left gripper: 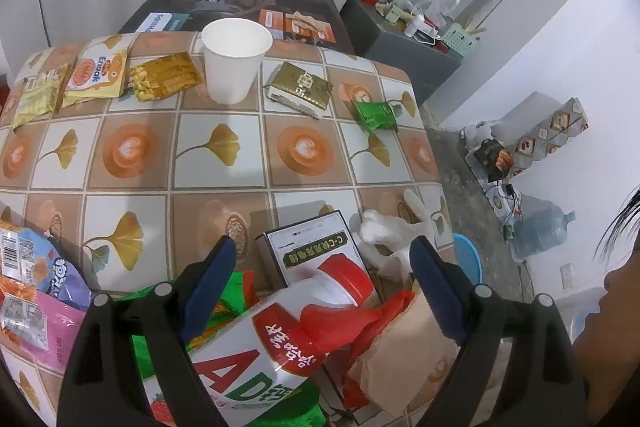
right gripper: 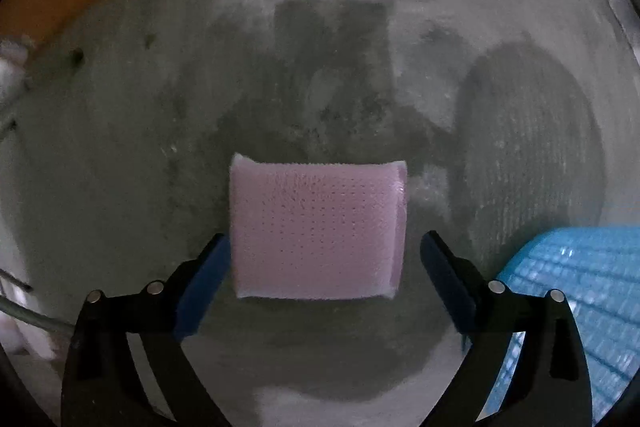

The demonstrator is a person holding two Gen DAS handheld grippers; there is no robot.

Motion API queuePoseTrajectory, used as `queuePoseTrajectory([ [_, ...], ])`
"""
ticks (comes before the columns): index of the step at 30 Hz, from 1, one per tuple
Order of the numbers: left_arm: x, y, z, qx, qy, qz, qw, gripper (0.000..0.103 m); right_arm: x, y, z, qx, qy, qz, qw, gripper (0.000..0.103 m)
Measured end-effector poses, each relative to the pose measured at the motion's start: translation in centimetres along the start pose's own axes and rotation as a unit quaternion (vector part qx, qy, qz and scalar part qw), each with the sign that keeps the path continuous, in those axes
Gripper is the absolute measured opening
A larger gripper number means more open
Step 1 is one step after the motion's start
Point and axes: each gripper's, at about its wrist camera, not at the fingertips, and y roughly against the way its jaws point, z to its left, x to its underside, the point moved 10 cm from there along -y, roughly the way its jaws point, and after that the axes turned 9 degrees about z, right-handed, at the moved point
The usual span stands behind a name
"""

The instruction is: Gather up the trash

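In the left wrist view my left gripper [left gripper: 322, 269] hangs open over a heap of trash at the table's near edge. The heap holds a white bottle with a red cap [left gripper: 280, 331], a black-and-white box [left gripper: 316, 251], a red plastic scrap [left gripper: 340, 327] and a brown paper bag [left gripper: 404, 355]. Neither pad presses on anything. In the right wrist view my right gripper [right gripper: 324, 259] points down at the grey floor. A pink sponge [right gripper: 316, 227] sits between its fingers, against the left pad, with a gap at the right pad.
On the patterned table stand a white paper cup [left gripper: 234, 61], snack wrappers [left gripper: 96, 73], a gold packet [left gripper: 300, 89] and a green packet [left gripper: 376, 115]. A crumpled white tissue [left gripper: 384, 231] lies by the box. A blue mesh basket [right gripper: 572, 299] is at the right of the sponge. A person's head shows at the far right.
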Motion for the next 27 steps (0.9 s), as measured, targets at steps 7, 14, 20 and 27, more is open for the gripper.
queuePoseTrajectory([
  [7, 0.0, -0.1, 0.0, -0.004, 0.000, 0.001, 1.0000, 0.086, -1.8, -2.7, 1.7, -0.026, -0.017, 0.030, 0.999, 0.096],
  [14, 0.2, 0.1, -0.1, 0.002, -0.001, -0.002, 1.0000, 0.086, -2.3, -2.2, 0.9, -0.038, -0.031, 0.021, 0.999, 0.089],
  [20, 0.9, 1.4, 0.1, 0.003, 0.001, -0.010, 0.9999, 0.086, -1.1, 2.0, 0.7, -0.040, -0.051, -0.023, 0.998, 0.087],
  [27, 1.8, 3.1, 0.0, 0.016, 0.003, -0.027, 0.9995, 0.086, 4.1, 21.9, 2.3, -0.163, -0.086, -0.208, 0.961, 0.087],
])
